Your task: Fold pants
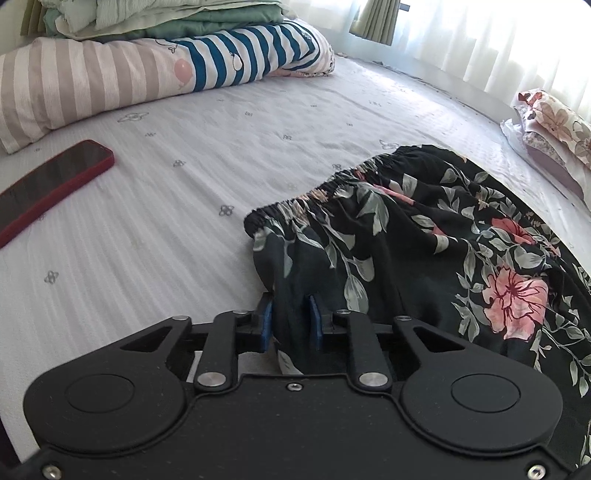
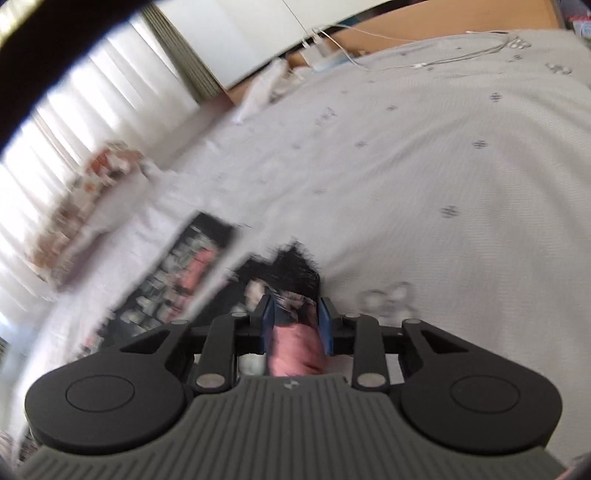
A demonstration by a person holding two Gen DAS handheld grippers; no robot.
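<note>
Matte black tongs, blue pads

Left tongs and right tongs are showing silver screws; the right's body is wearing grey ribbing.

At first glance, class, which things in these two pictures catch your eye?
The black floral pants dominate, spread on the white bedspread, elastic waistband facing away. Each gripper, left gripper and right gripper, has its jaws pinched on that fabric. A red-cased phone lies to the left of the pants.

A wide bed with a pale sheet printed with small flower marks fills the room. At 12 to 2 o'clock, bright daylight comes through white curtains with green drapes beside them. At 11 o'clock lies striped bedding.
</note>
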